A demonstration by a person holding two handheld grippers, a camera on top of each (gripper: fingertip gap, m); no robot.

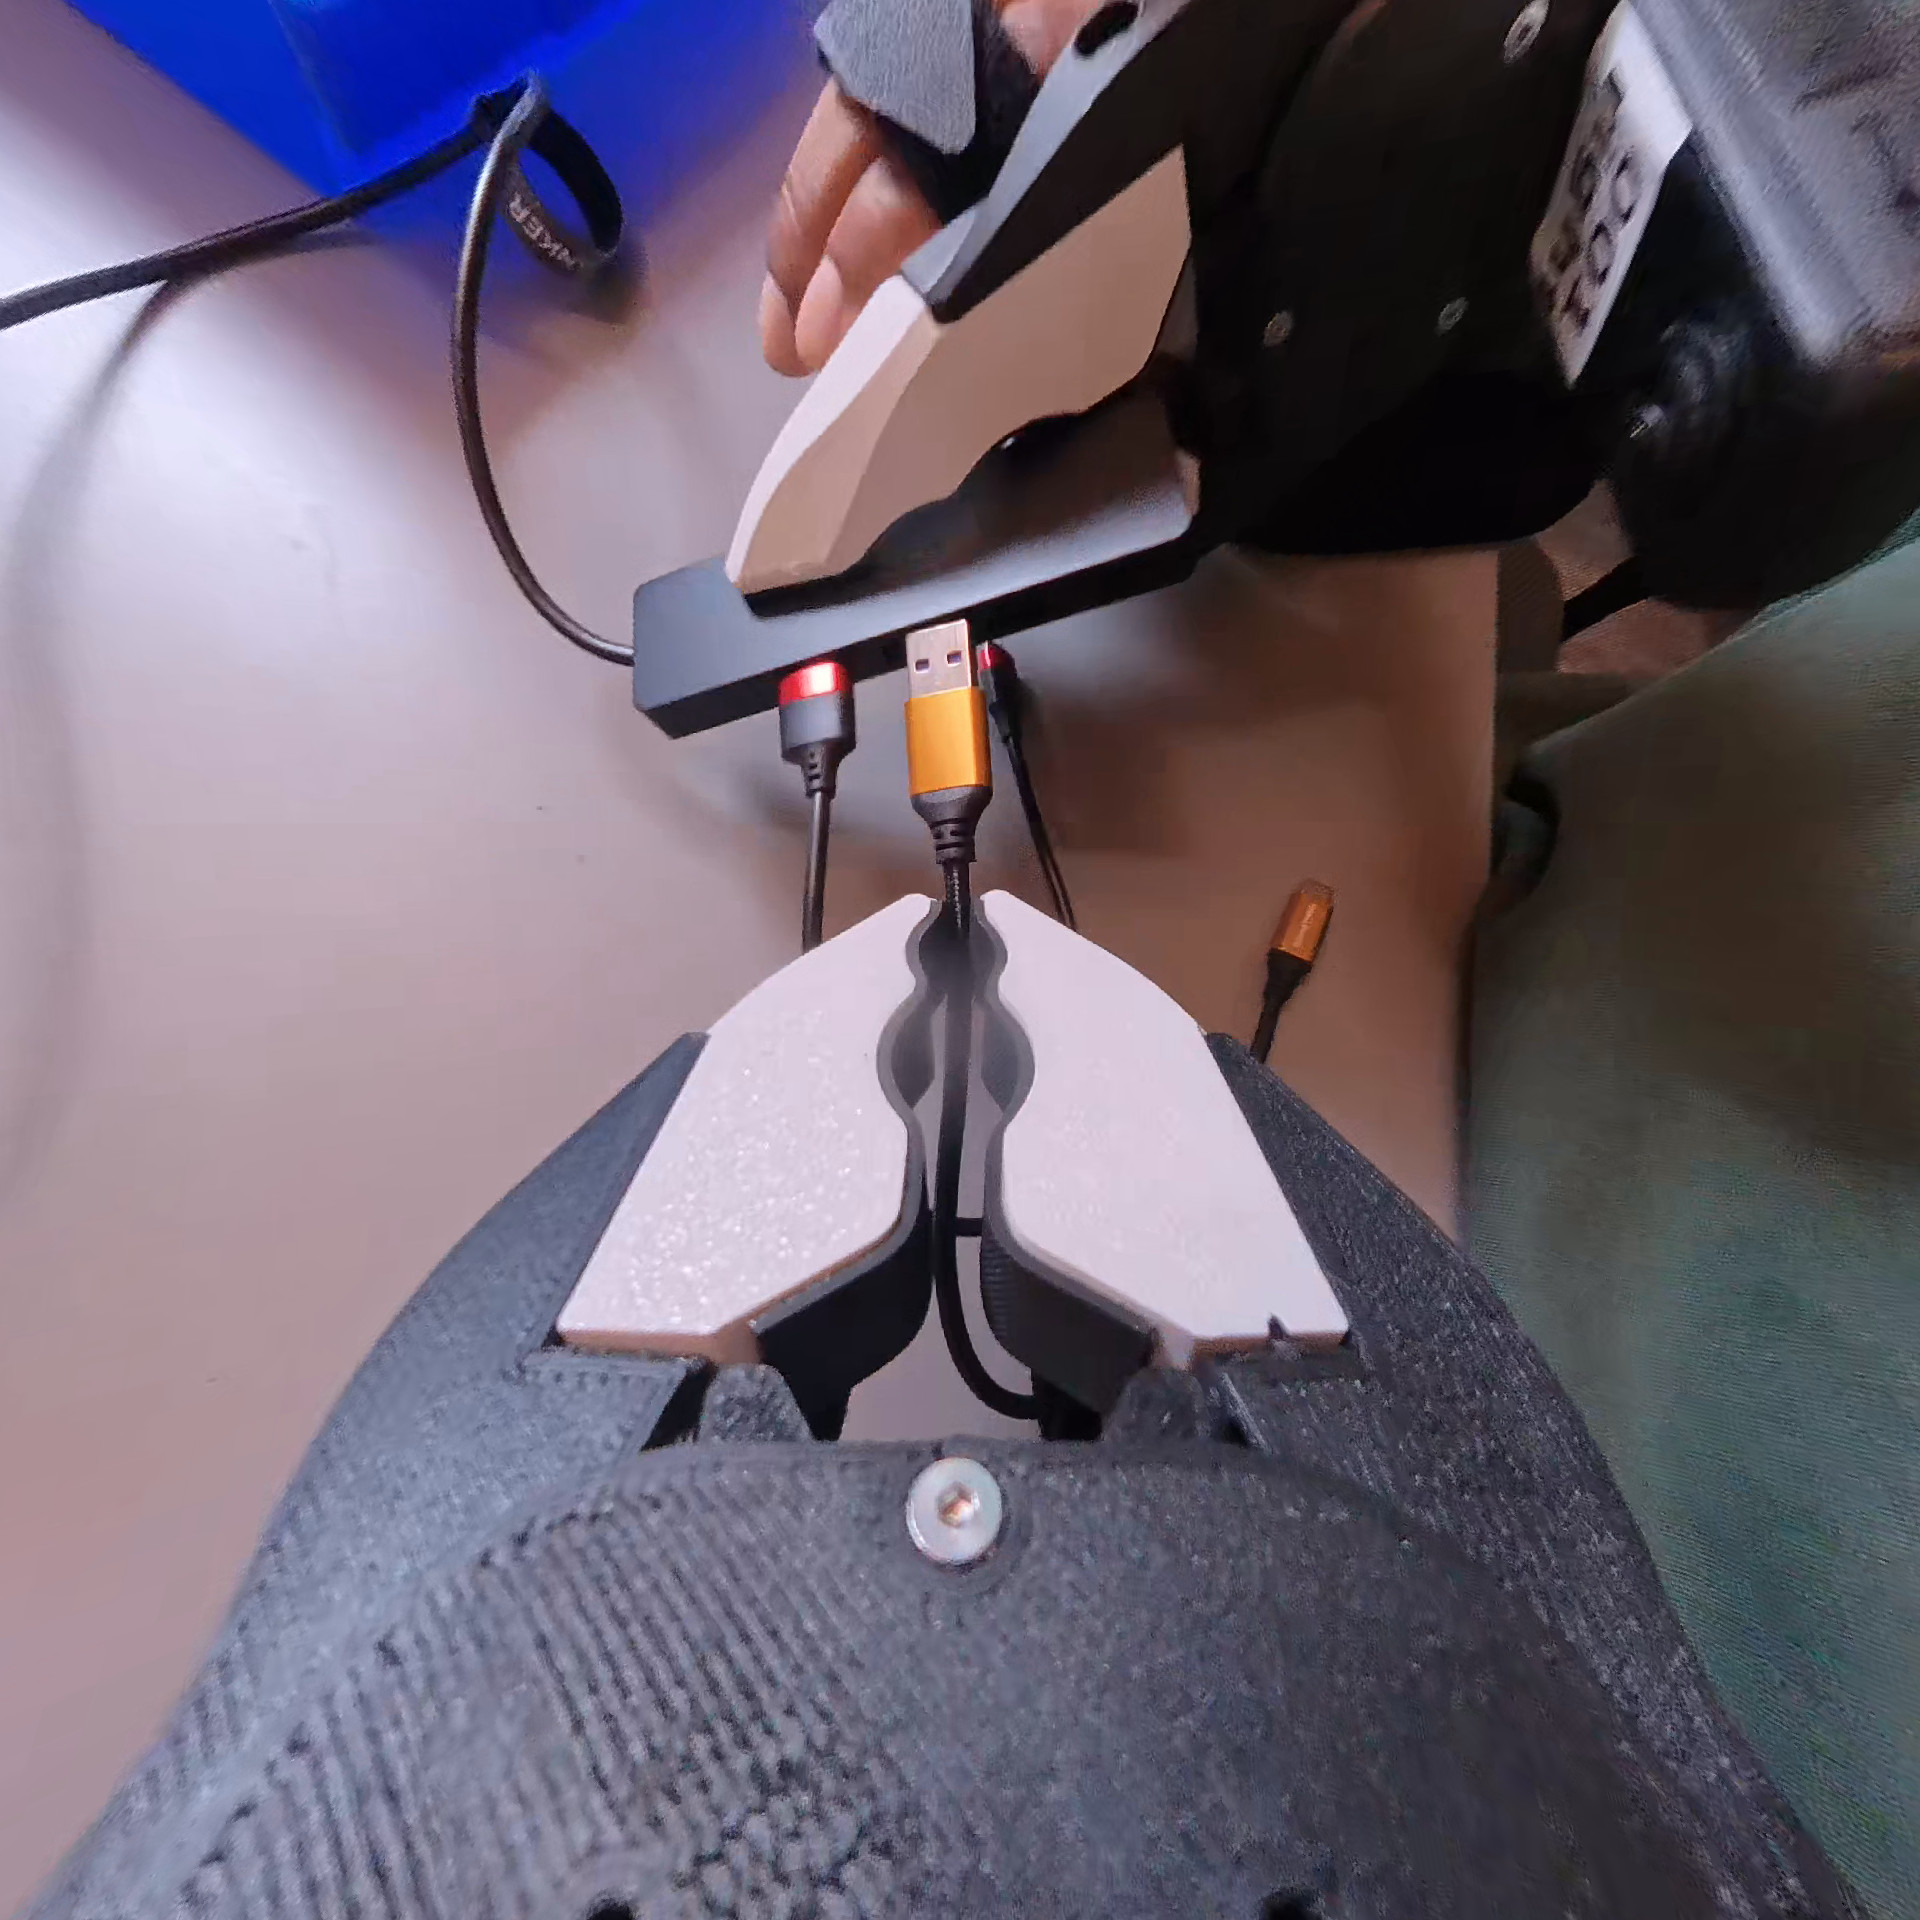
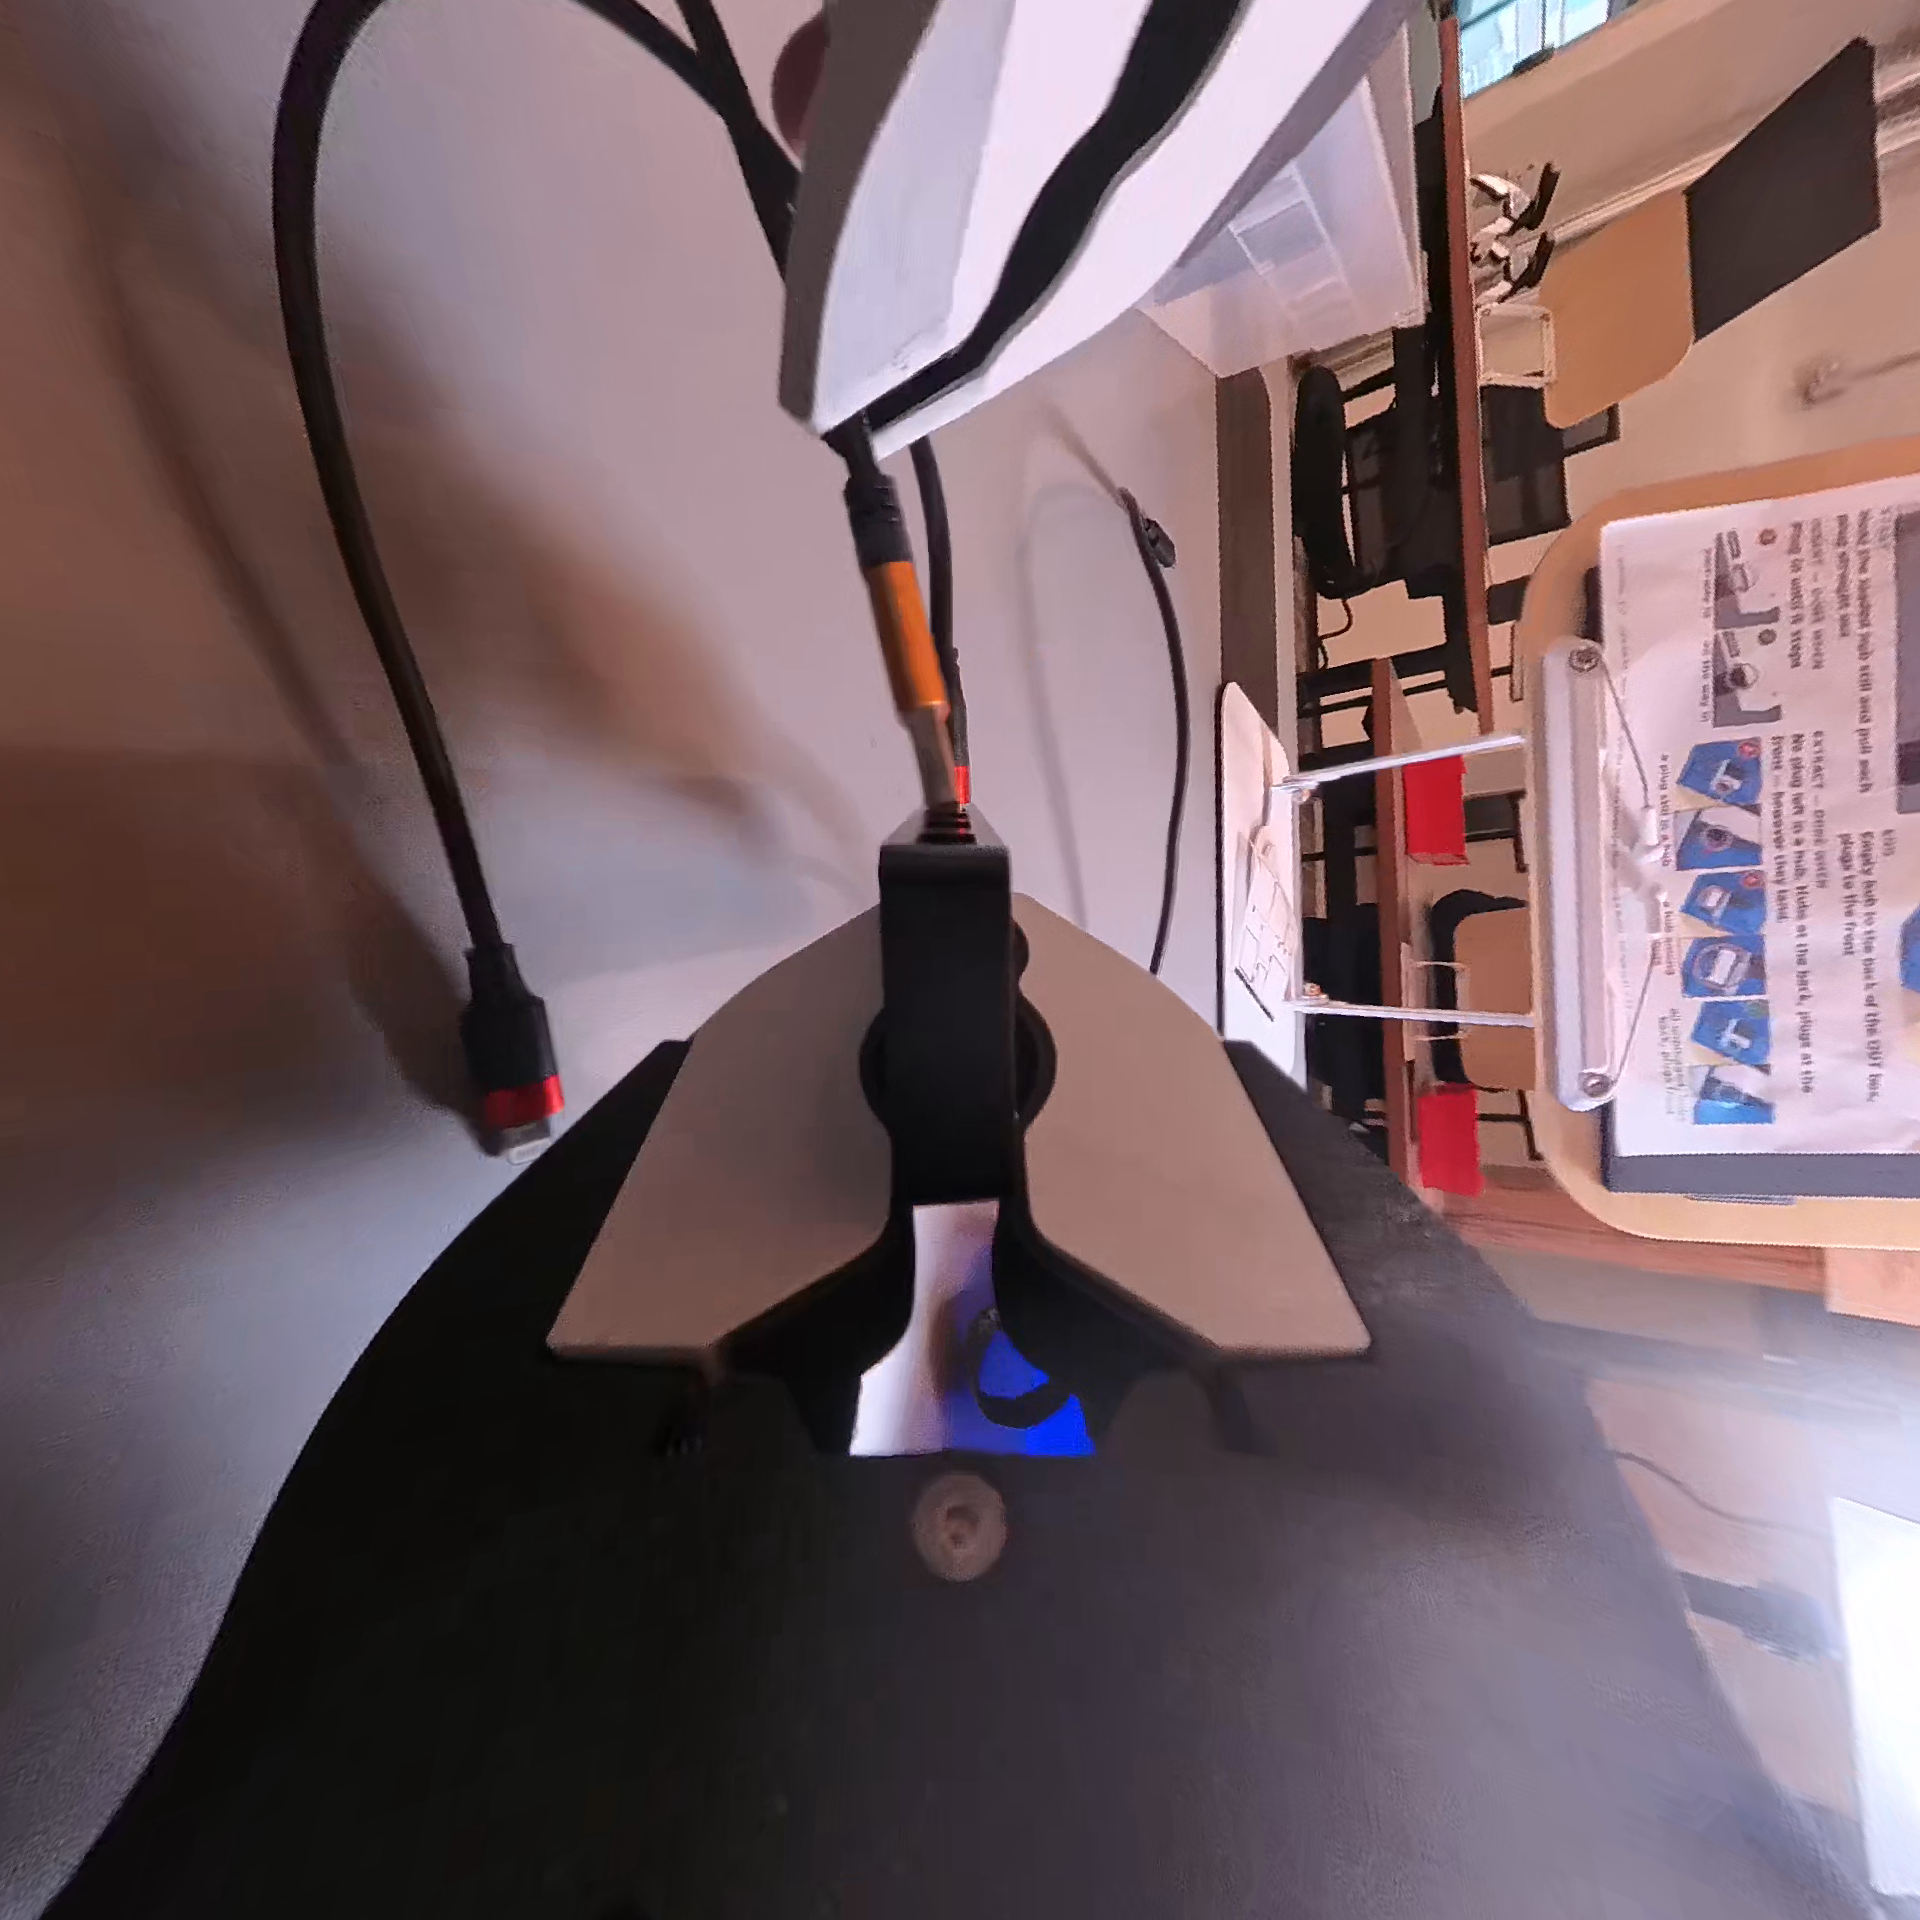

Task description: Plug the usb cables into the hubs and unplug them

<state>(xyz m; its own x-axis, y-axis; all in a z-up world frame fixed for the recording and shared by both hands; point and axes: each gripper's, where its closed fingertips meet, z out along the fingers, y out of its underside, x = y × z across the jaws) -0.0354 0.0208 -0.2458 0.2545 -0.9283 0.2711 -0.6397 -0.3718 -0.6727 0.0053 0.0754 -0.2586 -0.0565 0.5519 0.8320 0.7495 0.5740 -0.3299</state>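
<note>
My left gripper (image 1: pixel 956 920) is shut on the black cable just behind an orange USB plug (image 1: pixel 943 732). The plug's bare metal tip (image 1: pixel 938 657) points at the front face of a black hub (image 1: pixel 727 634); nearly all the metal shows, and I cannot tell if it is in a port. My right gripper (image 2: pixel 945 914) is shut on the hub (image 2: pixel 945 935), holding it edge-on. It also shows in the left wrist view (image 1: pixel 935 520). A red-collared plug (image 1: pixel 816 707) sits in the hub to the left of the orange one, and another (image 1: pixel 1000 665) to the right.
The orange cable's other end (image 1: pixel 1304 925) lies on the table at the right. A loose red-collared plug (image 2: pixel 514 1070) lies at the left. The hub's own cable (image 1: pixel 473 364) loops toward a blue bin (image 1: pixel 312 83). Green cloth (image 1: pixel 1714 1091) borders the right. A clipboard (image 2: pixel 1714 831) stands farther off. The tips of one gripper are about 7 cm away from the tips of the other.
</note>
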